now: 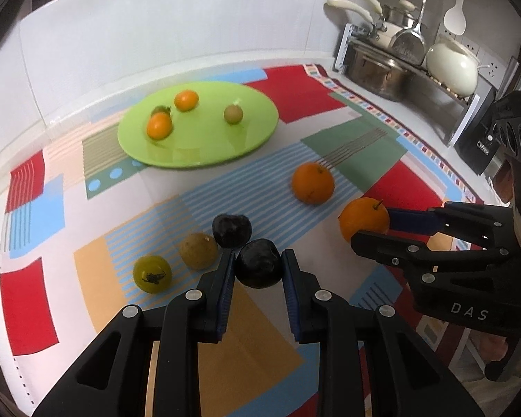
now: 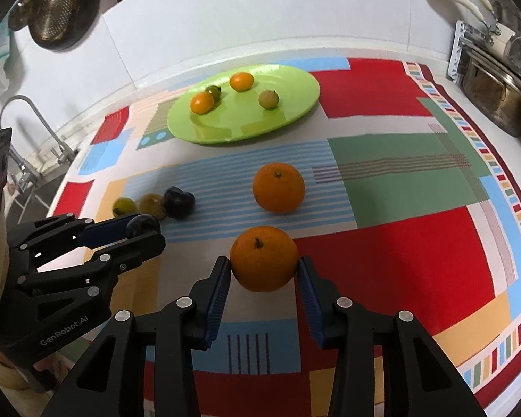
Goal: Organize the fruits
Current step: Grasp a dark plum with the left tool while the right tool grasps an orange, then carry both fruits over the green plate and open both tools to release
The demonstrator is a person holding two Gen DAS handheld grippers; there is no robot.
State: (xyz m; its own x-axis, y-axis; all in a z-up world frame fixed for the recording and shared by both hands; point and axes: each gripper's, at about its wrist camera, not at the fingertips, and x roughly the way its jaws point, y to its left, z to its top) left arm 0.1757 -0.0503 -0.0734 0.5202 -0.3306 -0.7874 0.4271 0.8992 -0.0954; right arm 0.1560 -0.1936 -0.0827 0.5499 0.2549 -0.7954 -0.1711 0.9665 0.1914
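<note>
My left gripper (image 1: 258, 267) is shut on a dark plum (image 1: 259, 268); it also shows in the right wrist view (image 2: 143, 226). My right gripper (image 2: 264, 266) is shut on an orange (image 2: 263, 259), also seen in the left wrist view (image 1: 364, 223). A green plate (image 1: 205, 149) at the back holds two small oranges (image 1: 186, 100), a green fruit and a brownish fruit (image 1: 233, 114). On the cloth lie a second orange (image 1: 312, 182), a second plum (image 1: 231, 230), a brown fruit (image 1: 198, 251) and a green fruit (image 1: 152, 274).
A colourful patterned cloth (image 2: 399, 243) covers the counter. Pots and a white kettle (image 1: 451, 66) stand on a rack at the back right. A sink tap (image 2: 27, 128) is at the left. White tiled wall runs behind.
</note>
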